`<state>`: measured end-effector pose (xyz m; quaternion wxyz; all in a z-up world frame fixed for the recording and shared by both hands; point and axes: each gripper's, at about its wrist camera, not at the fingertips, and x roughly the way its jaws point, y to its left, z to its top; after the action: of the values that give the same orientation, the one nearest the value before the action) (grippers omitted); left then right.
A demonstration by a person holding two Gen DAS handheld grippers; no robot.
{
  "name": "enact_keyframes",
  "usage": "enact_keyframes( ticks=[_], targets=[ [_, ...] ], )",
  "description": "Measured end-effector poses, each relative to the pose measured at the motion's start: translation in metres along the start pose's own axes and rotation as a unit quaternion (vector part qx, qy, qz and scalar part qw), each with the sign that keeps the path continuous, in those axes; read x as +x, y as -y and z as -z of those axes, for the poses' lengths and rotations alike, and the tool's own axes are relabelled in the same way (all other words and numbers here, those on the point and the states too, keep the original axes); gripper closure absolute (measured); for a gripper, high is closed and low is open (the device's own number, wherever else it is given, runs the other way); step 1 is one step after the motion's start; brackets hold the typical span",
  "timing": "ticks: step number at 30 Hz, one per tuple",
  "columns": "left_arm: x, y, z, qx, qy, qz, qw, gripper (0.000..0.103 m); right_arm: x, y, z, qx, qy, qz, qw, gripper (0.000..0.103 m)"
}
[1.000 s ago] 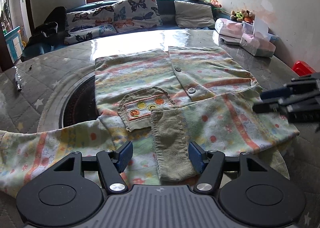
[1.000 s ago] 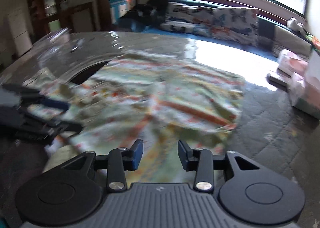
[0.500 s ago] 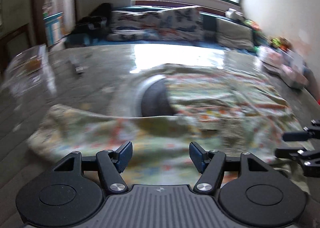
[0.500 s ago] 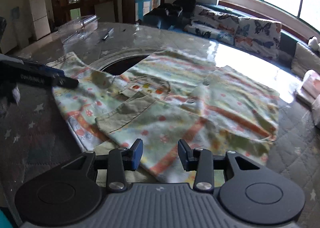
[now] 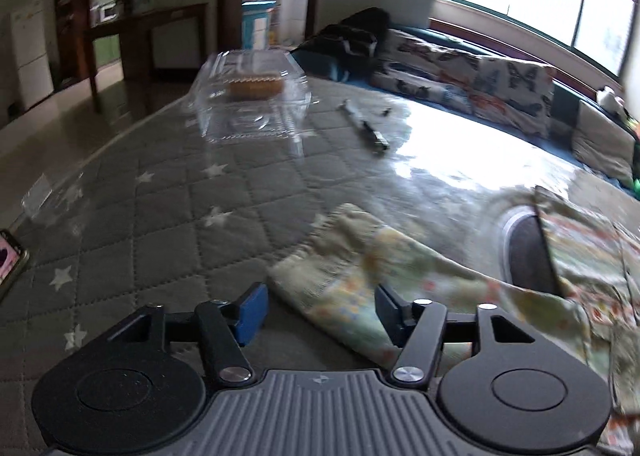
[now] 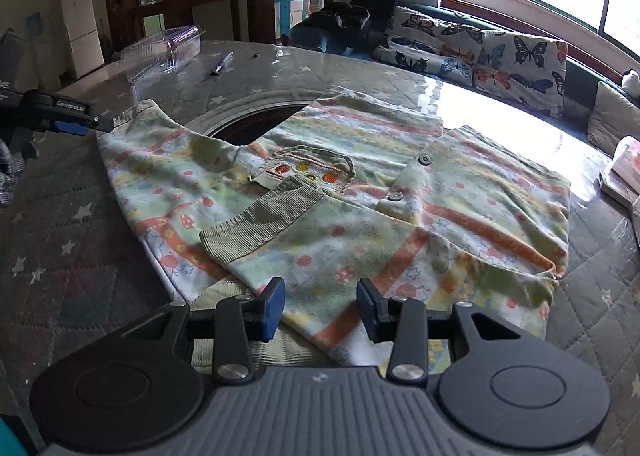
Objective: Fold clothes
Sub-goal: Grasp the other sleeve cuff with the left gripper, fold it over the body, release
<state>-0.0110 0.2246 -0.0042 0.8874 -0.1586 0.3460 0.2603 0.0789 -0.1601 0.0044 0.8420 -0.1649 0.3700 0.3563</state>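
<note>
A pastel patterned child's jacket (image 6: 360, 191) with orange stripes, buttons and a front pocket lies flat on the grey quilted table. One sleeve is folded across the front, its ribbed olive cuff (image 6: 264, 219) pointing left. The other sleeve (image 5: 360, 276) stretches out to the left, its ribbed cuff end just ahead of my left gripper (image 5: 318, 310), which is open and empty. That gripper also shows at the left in the right wrist view (image 6: 76, 123), beside the sleeve end. My right gripper (image 6: 320, 308) is open, low over the jacket's near hem.
A clear plastic clamshell box (image 5: 252, 95) and a pen (image 5: 366, 127) lie on the far side of the table. A dark round inset (image 6: 256, 123) sits under the jacket. A phone (image 5: 10, 260) lies at the left edge. A cushioned bench (image 6: 500, 55) runs under the window.
My left gripper has swung left from the folded sleeve at the jacket's front to the outstretched left sleeve's cuff. My right gripper has settled at the jacket's near hem. Both stayed open.
</note>
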Motion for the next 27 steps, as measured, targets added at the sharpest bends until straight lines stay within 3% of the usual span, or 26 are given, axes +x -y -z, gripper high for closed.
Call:
enact_keyframes(
  ticks=[7, 11, 13, 14, 17, 21, 27],
  targets=[
    [0.011, -0.001, -0.002, -0.011, -0.003, -0.011, 0.9999, 0.056, 0.001, 0.000, -0.002, 0.001, 0.002, -0.002, 1.000, 0.063],
    [0.012, -0.002, -0.001, -0.014, 0.004, -0.013, 0.9998, 0.081, 0.001, 0.000, 0.000, 0.006, 0.003, -0.003, 1.000, 0.063],
    [0.012, -0.005, -0.002, -0.026, 0.003, 0.004, 0.9996, 0.093, -0.001, 0.000, 0.000, 0.009, 0.005, -0.002, 1.000, 0.063],
    [0.011, -0.005, -0.002, -0.034, 0.003, 0.011, 0.9993, 0.094, -0.002, 0.000, 0.001, 0.010, 0.007, -0.002, 1.000, 0.063],
    [0.000, -0.001, -0.006, -0.047, 0.013, 0.039, 0.9981, 0.095, -0.006, 0.003, 0.001, 0.016, 0.014, 0.000, 1.000, 0.063],
    [-0.026, 0.023, -0.016, -0.046, 0.030, 0.107, 0.9927, 0.096, -0.012, 0.008, 0.002, 0.024, 0.022, 0.005, 0.999, 0.063],
    [-0.064, 0.086, -0.023, 0.007, 0.044, 0.216, 0.9754, 0.096, -0.026, 0.022, 0.004, 0.044, 0.040, 0.018, 0.998, 0.063]
  ],
)
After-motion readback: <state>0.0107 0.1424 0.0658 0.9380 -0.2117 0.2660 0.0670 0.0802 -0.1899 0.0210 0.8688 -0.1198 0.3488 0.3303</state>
